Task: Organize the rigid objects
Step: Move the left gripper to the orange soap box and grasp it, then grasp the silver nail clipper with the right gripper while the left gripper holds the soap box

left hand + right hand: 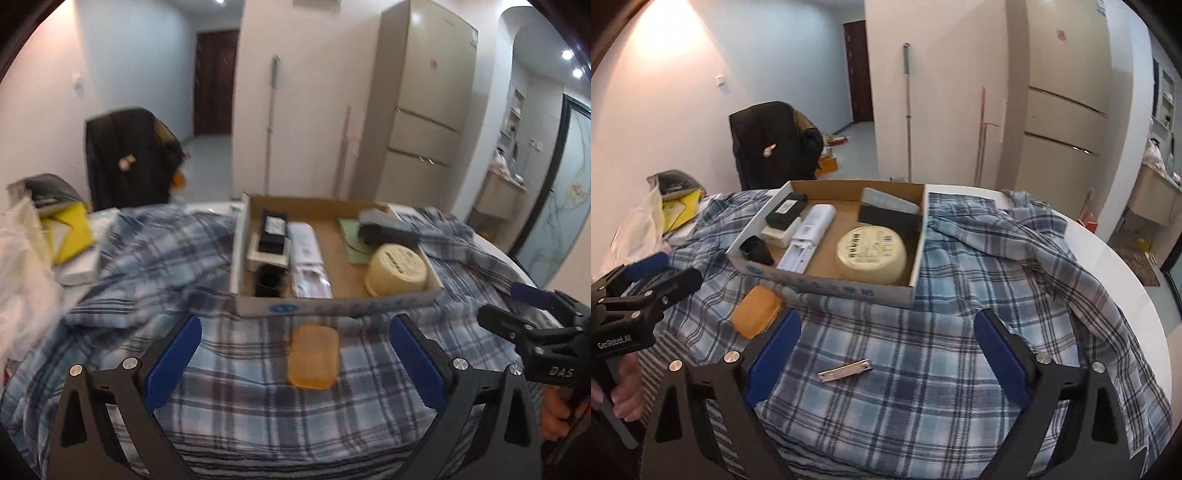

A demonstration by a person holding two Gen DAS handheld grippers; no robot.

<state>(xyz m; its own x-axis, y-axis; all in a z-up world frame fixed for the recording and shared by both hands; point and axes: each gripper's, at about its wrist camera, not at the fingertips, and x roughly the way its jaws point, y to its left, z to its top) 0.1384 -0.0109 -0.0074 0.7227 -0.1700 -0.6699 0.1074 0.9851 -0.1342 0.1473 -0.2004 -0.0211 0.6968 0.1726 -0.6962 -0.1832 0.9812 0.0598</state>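
**Two loose items lay outside the box, both sets of jaws apart**

Two rigid things remained on the plaid cloth (905, 387) covering the round white bench (1108, 258): an orange plastic case (314, 356) just in front of the cardboard box (332, 304), and a small metal clip (845, 370) lying flat, lower centre of the right wrist view. The box already held a round cream tub (871, 256), a white remote (809, 236), a black adapter (786, 210) and a dark block (890, 216).

The left gripper (295, 365) pointed down at the orange case, its jaws wide apart with the case between them and no pad touching it. The right gripper (886, 358) likewise stood wide apart, with the clip low between its blue pads, nothing clamped.

The orange case looked light, stiff and smooth-sided, so it would probably slip if pinched at its rounded corners; squeezing across its two long flat sides near the middle seemed the safest hold. The clip looked thin, hard and flat against soft fabric, likely awkward to get under; gripping across its narrow width risked catching the cloth too. The cloth was rumpled and could drag along with either item.
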